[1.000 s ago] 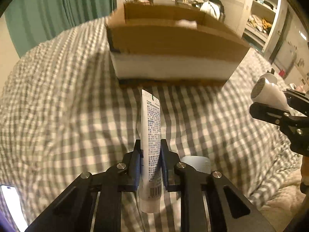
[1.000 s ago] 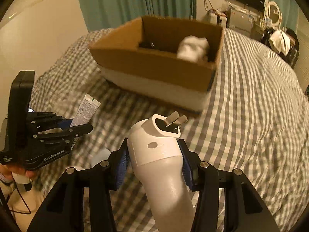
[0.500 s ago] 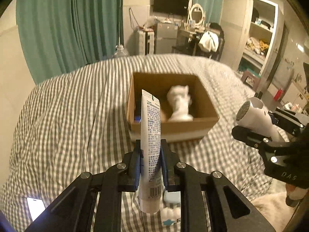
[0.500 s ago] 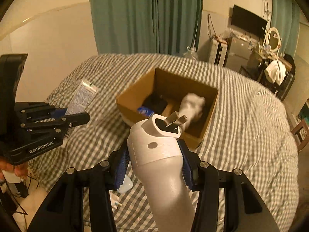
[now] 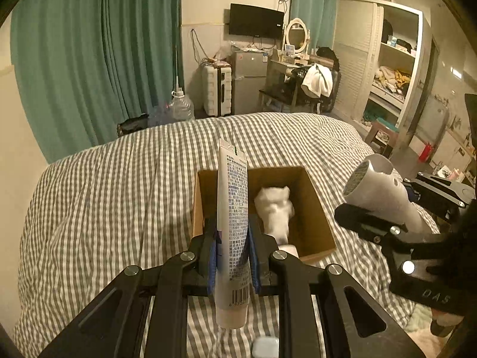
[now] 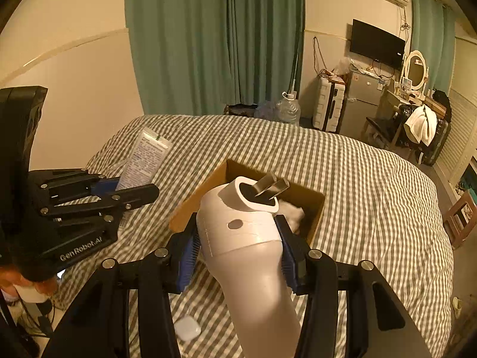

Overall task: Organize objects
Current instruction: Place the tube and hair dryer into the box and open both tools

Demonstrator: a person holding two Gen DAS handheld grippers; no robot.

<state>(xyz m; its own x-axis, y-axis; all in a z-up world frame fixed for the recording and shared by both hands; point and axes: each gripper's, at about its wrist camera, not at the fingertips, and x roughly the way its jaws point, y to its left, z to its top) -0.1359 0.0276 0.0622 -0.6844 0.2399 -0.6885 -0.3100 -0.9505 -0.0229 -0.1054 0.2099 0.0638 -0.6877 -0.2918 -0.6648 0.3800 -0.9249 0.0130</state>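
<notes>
My left gripper (image 5: 232,250) is shut on a white printed tube (image 5: 232,205), held upright high above the bed; the same tube (image 6: 146,161) shows at the left of the right wrist view. My right gripper (image 6: 238,244) is shut on a white hair dryer (image 6: 238,232), its plug prongs pointing away; from the left wrist view this hair dryer (image 5: 375,185) hangs at the right. Below both lies an open cardboard box (image 5: 316,220) on the checked bedspread, with a white crumpled item (image 5: 274,205) inside. In the right wrist view the box (image 6: 190,205) is partly hidden behind the dryer.
A small white case (image 6: 187,328) lies on the bedspread (image 6: 372,197) near the front edge. Teal curtains (image 5: 89,59), a water jug (image 5: 182,107), a suitcase, a small fridge, a cluttered desk and an open wardrobe (image 5: 390,74) stand beyond the bed. A person's hand (image 6: 26,280) grips the left tool.
Both grippers have risen well above the bed with their loads. The box, close and seen from the side before, now lies smaller below, its inside showing.
</notes>
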